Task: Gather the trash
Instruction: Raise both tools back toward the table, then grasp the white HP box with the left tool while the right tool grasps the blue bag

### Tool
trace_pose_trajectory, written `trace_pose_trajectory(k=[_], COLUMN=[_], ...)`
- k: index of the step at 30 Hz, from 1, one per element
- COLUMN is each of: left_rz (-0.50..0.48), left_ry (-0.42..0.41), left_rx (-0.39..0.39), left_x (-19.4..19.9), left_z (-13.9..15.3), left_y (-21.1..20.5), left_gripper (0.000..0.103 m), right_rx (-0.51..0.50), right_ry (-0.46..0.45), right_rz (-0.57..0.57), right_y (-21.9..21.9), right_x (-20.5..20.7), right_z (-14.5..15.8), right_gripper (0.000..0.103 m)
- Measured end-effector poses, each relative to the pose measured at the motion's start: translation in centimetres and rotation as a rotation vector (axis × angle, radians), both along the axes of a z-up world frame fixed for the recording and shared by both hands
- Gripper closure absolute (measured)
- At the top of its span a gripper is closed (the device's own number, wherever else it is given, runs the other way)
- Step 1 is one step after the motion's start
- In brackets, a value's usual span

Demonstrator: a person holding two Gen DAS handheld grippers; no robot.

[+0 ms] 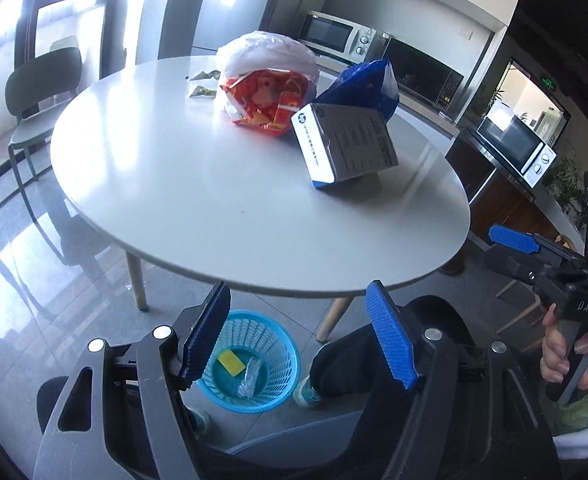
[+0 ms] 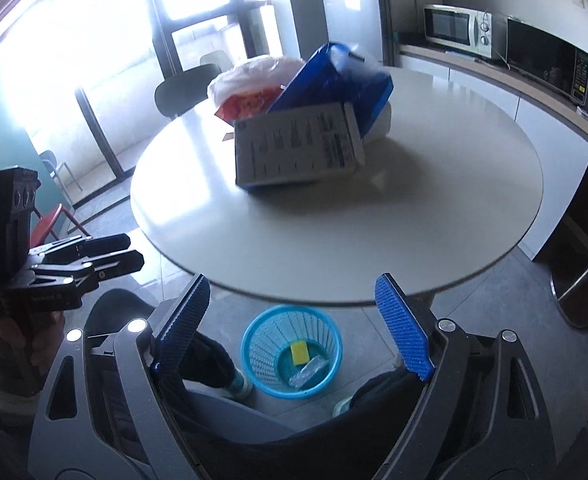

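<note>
**Both grippers empty, trash still up on the table ahead**

Blue ribbed pads of the left gripper (image 1: 298, 336) stand wide apart with nothing between them; same for the right gripper (image 2: 290, 328): spread, empty.

Task item nearest the tools: white-and-blue printed cardboard box (image 1: 344, 146), tilted, its back propped against the crumpled blue plastic bag (image 1: 364, 84). It sits on the round white table (image 1: 198, 208), ahead of and above both sets of pads, well apart from each. Long axis runs roughly across the right wrist view, printed face toward that camera; in the left wrist view it lies to the right of centre. My read: right hand is the nearer one and better squared to it.

Behind the box: orange-and-white crumpled snack bag (image 1: 262, 98), touching or just beside the blue one. Two small green wrappers (image 1: 204, 84) further back.

Light-blue plastic mesh basket (image 2: 292, 356) is on the floor under the near table edge, below the pads, already holding a yellow piece and a clear wrapper.
</note>
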State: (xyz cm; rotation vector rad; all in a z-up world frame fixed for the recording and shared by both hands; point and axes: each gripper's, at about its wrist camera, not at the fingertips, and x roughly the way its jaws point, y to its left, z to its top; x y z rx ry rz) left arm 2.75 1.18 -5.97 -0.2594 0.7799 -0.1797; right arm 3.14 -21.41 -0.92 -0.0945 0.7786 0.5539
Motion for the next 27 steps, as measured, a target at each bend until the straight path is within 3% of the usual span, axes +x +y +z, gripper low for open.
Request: trace_pose_trajectory(k=[8, 16, 27], left_rz=[-0.016, -0.044, -0.108], left_ry=[-0.033, -0.025, 0.029], left_rx=[-0.018, -0.035, -0.076], left_x=[3.1, 6.6, 11.4], left_z=[1.4, 1.3, 0.0], left_y=[-0.2, -0.1, -0.6], left_gripper=[0.033, 0.032, 0.030], right_rx=[0.027, 0.014, -0.080], right_ry=[-0.075, -0.094, -0.124], right_rz=[-0.031, -0.015, 0.030], right_y=[0.0, 0.6, 2.9], right_x=[4.2, 9.5, 16.1], right_z=[2.7, 3.2, 3.6], right_gripper=[0.023, 0.023, 0.026])
